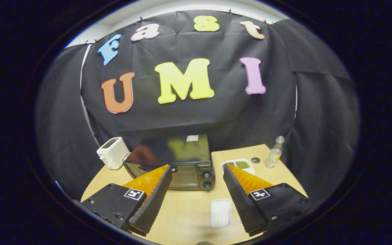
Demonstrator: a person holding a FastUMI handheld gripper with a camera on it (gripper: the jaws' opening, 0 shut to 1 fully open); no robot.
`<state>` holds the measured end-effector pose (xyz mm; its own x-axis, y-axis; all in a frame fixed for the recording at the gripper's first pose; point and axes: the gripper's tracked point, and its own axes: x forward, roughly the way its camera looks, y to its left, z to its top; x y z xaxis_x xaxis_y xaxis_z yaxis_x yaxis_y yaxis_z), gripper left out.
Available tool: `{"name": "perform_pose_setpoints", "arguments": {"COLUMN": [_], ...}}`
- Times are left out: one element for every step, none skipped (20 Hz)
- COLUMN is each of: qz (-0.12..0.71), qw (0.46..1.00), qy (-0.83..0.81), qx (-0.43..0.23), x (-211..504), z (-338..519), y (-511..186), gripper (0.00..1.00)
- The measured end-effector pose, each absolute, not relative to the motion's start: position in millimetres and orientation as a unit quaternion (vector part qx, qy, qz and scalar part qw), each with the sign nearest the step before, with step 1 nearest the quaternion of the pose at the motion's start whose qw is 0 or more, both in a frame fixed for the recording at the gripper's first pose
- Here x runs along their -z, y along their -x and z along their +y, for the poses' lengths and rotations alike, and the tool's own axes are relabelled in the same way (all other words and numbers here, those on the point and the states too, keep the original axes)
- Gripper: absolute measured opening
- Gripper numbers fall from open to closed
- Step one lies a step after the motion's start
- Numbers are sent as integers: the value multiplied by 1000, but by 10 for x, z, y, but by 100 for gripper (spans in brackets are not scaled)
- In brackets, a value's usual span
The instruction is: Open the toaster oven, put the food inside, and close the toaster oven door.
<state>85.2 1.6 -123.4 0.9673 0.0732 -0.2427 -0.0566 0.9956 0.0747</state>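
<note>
Two fingers of our hand-held gripper stand spread wide apart with nothing between them but bare tabletop. We see the black toaster oven at twelve o'clock just beyond the fingertips, its door shut. A white toaster sits at its nine o'clock. A food tray lies at the oven's three o'clock, a clear bottle farther right. A small white container rests between the fingers, nearer the right one.
</note>
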Motion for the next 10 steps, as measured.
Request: {"name": "perform_pose_setpoints", "arguments": {"qz": [102, 80, 58, 39, 19, -1, -21, -37, -48, -51], "qw": [994, 997, 998, 999, 1000, 1000, 999, 999, 998, 998], "qy": [-27, -19, -14, -12, -10, -11, -15, -17, -10, 7], "qx": [-21, -8, 3, 10, 17, 26, 30, 29, 28, 29], "x": [1025, 808, 616, 423, 240, 63, -82, -216, -283, -318], "z": [-156, -331, -493, -634, -783, -946, -1085, -1173, -1274, -1375], "y": [-736, -610, -466, -324, -174, -47, 73, 168, 264, 332], "gripper": [98, 98, 98, 98, 98, 98, 98, 98, 98, 98]}}
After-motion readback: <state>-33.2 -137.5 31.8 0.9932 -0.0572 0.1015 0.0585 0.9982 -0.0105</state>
